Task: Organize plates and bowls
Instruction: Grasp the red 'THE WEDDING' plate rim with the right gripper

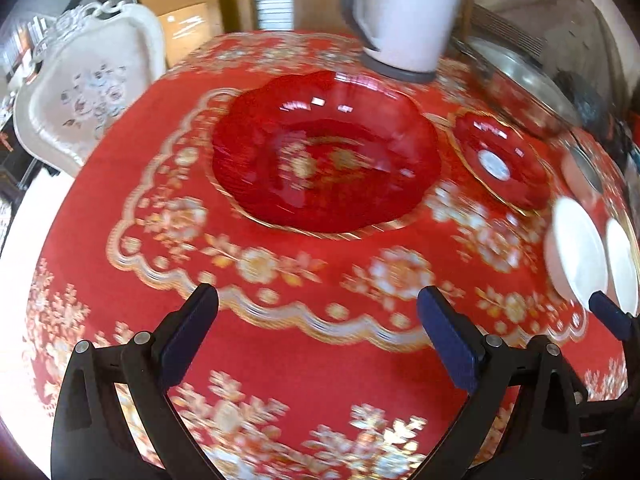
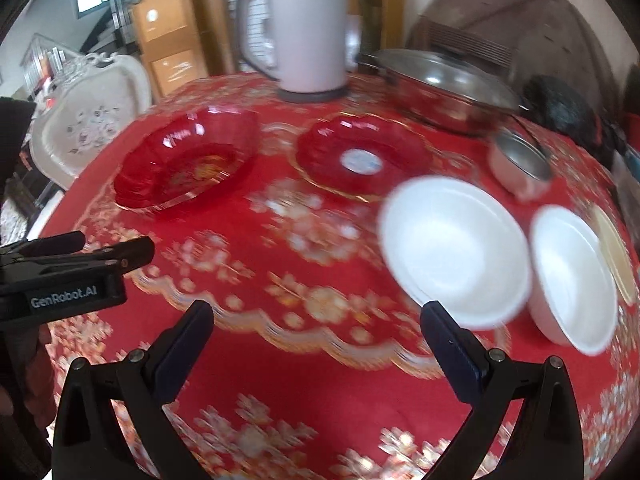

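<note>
A large red glass plate [image 1: 324, 160] [image 2: 186, 164] lies on the red floral tablecloth. To its right lies a smaller red glass plate [image 1: 502, 158] [image 2: 362, 156] with a white centre. Two white bowls [image 2: 454, 250] [image 2: 572, 276] sit near the right edge, also seen as white bowls [image 1: 576, 256] in the left wrist view. My left gripper [image 1: 318, 308] hangs open above the cloth, in front of the large red plate. My right gripper [image 2: 318, 322] is open too, with the nearer white bowl just beyond its right finger. Neither holds anything.
A pale kettle [image 2: 304, 36] [image 1: 408, 12] stands at the back of the table. A steel pan [image 2: 444, 84] and a small steel-rimmed cup [image 2: 520, 160] sit at the back right. A white ornate chair [image 1: 88, 92] stands left of the table. Cardboard boxes stand behind.
</note>
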`<state>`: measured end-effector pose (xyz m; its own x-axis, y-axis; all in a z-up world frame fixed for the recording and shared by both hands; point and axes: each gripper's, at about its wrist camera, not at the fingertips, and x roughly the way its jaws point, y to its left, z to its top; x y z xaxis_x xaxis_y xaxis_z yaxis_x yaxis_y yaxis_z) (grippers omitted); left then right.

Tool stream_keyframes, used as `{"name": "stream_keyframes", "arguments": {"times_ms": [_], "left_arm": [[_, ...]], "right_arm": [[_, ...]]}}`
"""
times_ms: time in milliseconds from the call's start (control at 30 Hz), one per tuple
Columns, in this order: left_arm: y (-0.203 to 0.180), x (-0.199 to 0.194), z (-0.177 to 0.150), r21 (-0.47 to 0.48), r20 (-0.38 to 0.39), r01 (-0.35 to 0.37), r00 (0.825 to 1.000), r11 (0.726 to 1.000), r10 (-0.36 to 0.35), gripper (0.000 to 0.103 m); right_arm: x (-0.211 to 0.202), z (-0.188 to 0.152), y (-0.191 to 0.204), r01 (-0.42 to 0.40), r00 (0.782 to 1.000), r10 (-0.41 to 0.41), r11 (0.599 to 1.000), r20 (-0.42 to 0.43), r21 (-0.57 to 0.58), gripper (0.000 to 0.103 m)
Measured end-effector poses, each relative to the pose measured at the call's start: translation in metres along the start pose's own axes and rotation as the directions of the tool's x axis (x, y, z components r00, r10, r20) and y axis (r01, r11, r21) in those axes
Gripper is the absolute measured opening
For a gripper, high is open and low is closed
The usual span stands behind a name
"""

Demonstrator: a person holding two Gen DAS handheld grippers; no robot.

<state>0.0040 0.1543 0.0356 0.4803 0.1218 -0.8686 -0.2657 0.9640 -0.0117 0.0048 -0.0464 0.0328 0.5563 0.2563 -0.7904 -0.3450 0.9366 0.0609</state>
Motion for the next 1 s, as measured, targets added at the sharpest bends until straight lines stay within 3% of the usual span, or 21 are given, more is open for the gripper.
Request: {"name": "stream_keyframes", "arguments": {"times_ms": [300,500,633,767,867,933,1000], "left_arm": [[0.062,0.017,0.054,-0.077,0.014,-0.067,0.998,0.995,0.069,0.101],[0.092,0.049,0.092,-0.118,-0.028,-0.061,0.998,0.991,0.058,0.101],[0.092,0.079,0.105,-0.084,-0.12,-0.042,0.992,0.996,0.032,0.101],[0.085,0.095,0.111,-0.054,-0.168,-0.014,0.986,0.998,0.005,0.096],[0.084,0.103,0.114,-0.045,-0.194,-0.009,0.981,0.999,0.0,0.077],[0.081,0.11,0.113,-0.023,-0.22,-0.027,0.975,0.999,0.021,0.051],[0.079,0.113,0.112,-0.036,-0.236,0.026,0.971,0.999,-0.034,0.038]], "right_arm": [[0.043,0.056,0.02,-0.144,0.988,0.149,0.984,-0.047,0.104,0.103],[0.074,0.076,0.022,-0.15,0.981,0.17,0.971,-0.094,0.188,0.103],[0.089,0.086,0.03,-0.178,0.971,0.208,0.959,-0.121,0.22,0.102],[0.109,0.096,0.037,-0.202,0.957,0.244,0.949,-0.158,0.24,0.076],[0.125,0.095,0.033,-0.206,0.943,0.267,0.938,-0.2,0.28,0.058],[0.128,0.096,0.03,-0.201,0.941,0.266,0.938,-0.211,0.283,0.048],[0.126,0.099,0.031,-0.209,0.94,0.267,0.942,-0.214,0.262,0.027]]}}
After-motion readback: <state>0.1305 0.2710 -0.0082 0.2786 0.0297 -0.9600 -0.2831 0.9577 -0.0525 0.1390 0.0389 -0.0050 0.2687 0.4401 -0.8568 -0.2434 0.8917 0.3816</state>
